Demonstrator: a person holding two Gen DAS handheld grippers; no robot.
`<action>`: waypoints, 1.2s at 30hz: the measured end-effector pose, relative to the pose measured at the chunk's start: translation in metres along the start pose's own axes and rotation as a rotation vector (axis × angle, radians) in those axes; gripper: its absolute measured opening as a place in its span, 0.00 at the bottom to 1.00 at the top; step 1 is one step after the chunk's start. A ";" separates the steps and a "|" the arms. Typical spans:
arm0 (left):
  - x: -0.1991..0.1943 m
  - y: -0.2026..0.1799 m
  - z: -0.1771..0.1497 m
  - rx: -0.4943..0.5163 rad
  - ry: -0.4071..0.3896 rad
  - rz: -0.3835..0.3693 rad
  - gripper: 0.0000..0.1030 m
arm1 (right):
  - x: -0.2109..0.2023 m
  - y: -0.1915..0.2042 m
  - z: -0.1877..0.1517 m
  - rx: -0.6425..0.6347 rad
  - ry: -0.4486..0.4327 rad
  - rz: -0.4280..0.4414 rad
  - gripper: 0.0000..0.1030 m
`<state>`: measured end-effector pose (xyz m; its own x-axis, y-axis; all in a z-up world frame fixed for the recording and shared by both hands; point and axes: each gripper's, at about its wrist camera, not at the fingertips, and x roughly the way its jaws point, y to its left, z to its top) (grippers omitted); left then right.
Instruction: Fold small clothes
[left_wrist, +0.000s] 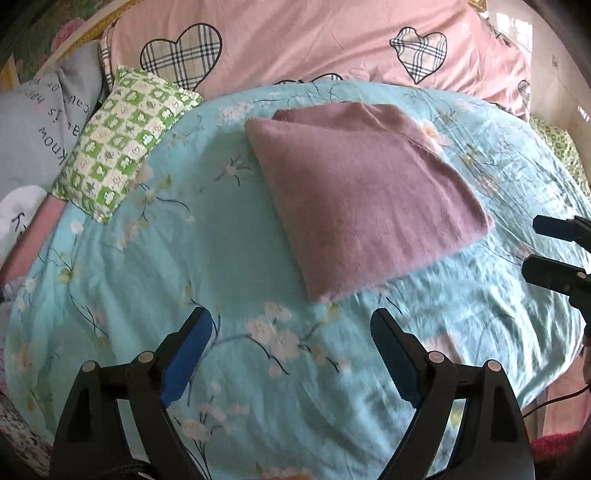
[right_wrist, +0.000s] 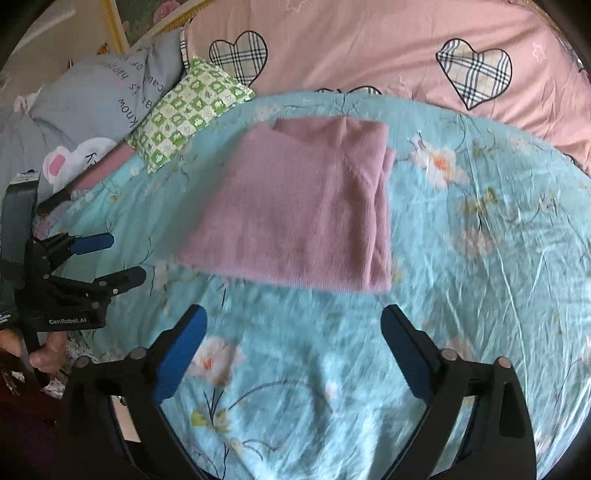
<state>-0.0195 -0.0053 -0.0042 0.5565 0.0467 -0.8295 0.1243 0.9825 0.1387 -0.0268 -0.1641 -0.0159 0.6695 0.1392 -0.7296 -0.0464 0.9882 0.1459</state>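
Left wrist view: folded mauve garment (left_wrist: 364, 192) lies on the blue floral bedsheet (left_wrist: 177, 266), green checked pillow (left_wrist: 122, 144) nearby; left gripper (left_wrist: 291, 325) and right gripper (right_wrist: 293, 325) both spread wide, empty.

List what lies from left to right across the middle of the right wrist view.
Left tongs, mauve folded garment, white flower print on the blue bedsheet. The grey pillow and green checked cushion sit further back, so they are left out.
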 end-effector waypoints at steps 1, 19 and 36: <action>0.003 0.001 0.002 0.004 0.004 0.007 0.86 | 0.001 -0.001 0.003 -0.001 0.000 -0.002 0.93; 0.034 -0.009 0.024 0.023 0.055 0.049 0.86 | 0.050 0.004 0.021 0.001 0.104 0.031 0.93; 0.043 -0.009 0.044 -0.010 0.055 0.024 0.87 | 0.059 -0.006 0.044 -0.007 0.097 0.051 0.93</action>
<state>0.0389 -0.0200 -0.0172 0.5133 0.0795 -0.8545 0.1035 0.9827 0.1537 0.0456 -0.1644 -0.0310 0.5912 0.1940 -0.7828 -0.0839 0.9802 0.1796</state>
